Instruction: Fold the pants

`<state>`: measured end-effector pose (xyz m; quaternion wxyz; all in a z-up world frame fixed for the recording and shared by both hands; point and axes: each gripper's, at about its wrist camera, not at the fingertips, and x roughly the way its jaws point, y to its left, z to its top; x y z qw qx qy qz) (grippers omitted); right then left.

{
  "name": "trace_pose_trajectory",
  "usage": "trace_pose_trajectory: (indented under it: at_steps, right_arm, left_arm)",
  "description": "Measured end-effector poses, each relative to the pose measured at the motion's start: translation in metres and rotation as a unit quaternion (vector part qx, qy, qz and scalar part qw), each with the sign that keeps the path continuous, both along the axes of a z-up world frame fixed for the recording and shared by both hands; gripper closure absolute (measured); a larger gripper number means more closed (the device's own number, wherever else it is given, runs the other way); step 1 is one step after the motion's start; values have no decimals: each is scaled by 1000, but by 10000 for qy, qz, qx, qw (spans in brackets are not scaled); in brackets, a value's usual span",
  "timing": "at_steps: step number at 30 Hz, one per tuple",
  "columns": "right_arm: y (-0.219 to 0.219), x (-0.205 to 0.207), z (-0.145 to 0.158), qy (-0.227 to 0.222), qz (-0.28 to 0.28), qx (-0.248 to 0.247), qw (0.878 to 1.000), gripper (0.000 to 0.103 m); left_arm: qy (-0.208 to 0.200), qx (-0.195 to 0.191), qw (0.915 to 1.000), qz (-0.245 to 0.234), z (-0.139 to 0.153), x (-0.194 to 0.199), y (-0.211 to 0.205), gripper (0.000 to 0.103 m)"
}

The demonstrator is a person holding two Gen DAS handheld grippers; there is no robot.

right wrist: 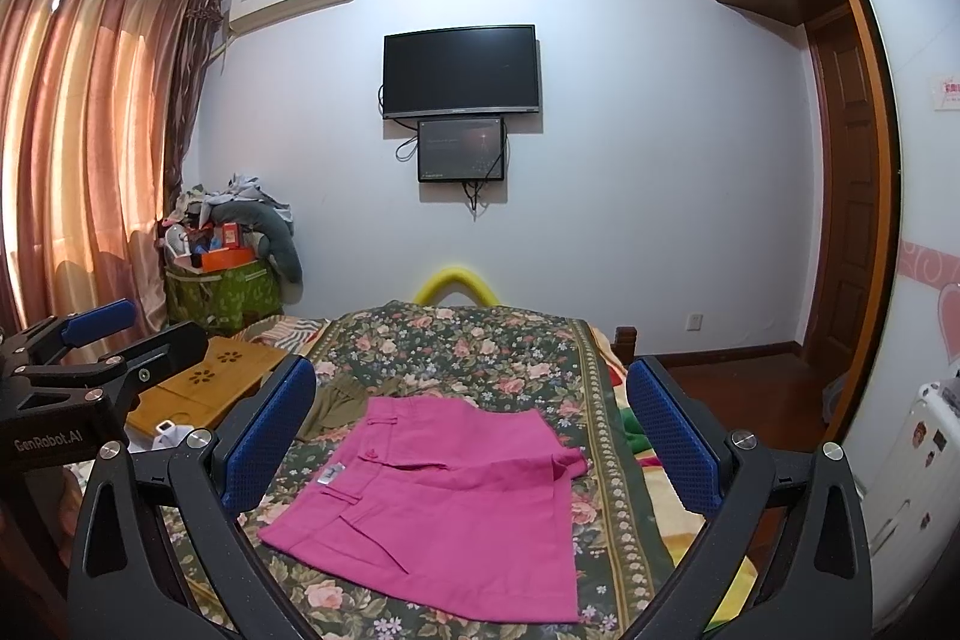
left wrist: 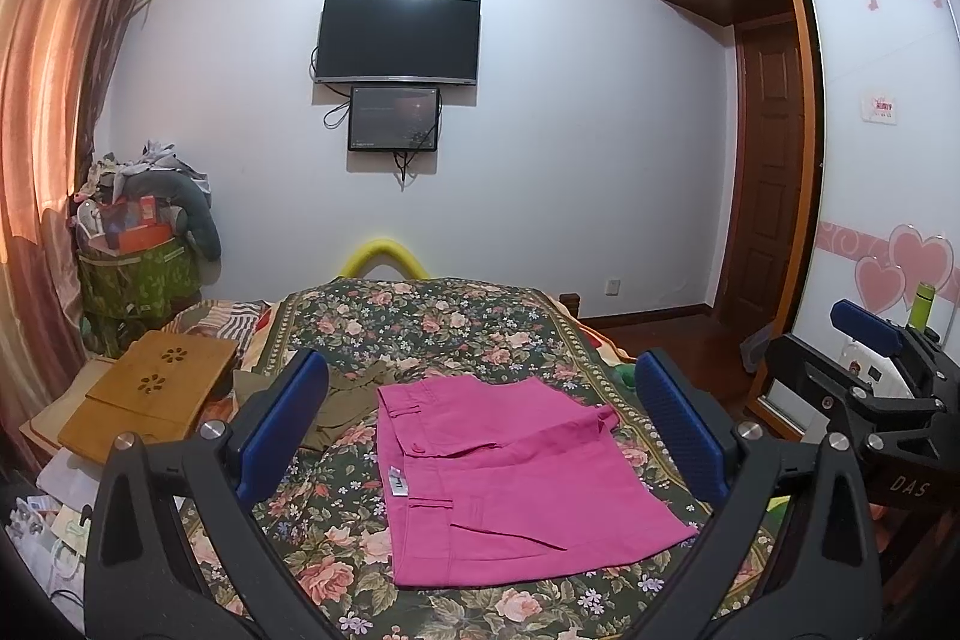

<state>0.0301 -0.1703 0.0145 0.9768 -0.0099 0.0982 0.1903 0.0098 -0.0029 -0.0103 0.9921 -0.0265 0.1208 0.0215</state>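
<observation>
Pink shorts spread on a floral bed, both grippers held above

The floral bedspread [left wrist: 456,322] carries the pink pants [left wrist: 510,472], flat, waistband leftward; an olive garment [left wrist: 348,400] lies beside them. The left gripper [left wrist: 480,424] and right gripper [right wrist: 471,436] gape wide, holding nothing

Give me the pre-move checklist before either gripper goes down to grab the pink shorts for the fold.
1. Left gripper open, nothing held: ok.
2. Right gripper open, nothing held: ok.
3. Pink shorts lying flat on the floral bedspread: ok.
4. Waistband and hem edges exposed for gripping: ok.
5. Olive garment clear of the shorts: not ok, it lies against the waistband corner.
6. Fabric free of hidden creases underneath: cannot tell.
</observation>
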Motion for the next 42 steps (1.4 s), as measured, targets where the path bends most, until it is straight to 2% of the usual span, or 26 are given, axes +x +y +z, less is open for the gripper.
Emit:
trace_pose_trajectory:
  at_steps: [16,22,28,34,38,42]
  right_arm:
    - [-3,8,-5,134,-54,10,9999,0]
    - [-5,20,-13,284,-73,31,9996,0]
    - [-7,44,-29,511,-180,-95,9985,0]
    - [-11,74,-50,815,-297,-265,9959,0]
    - [-13,102,-70,1089,-408,-516,9919,0]
    - [-15,127,-92,1397,-438,-792,9861,0]
  left_arm:
    - [79,-44,10000,9,-1,7,2,0]
    - [240,-48,9997,-31,-10,22,6,0]
    - [492,-82,9988,-7,-27,54,15,0]
    - [1092,-386,9933,-51,-53,105,33,0]
    - [1683,-494,9845,81,-80,147,49,0]
    - [2013,-527,9778,264,-107,178,66,0]
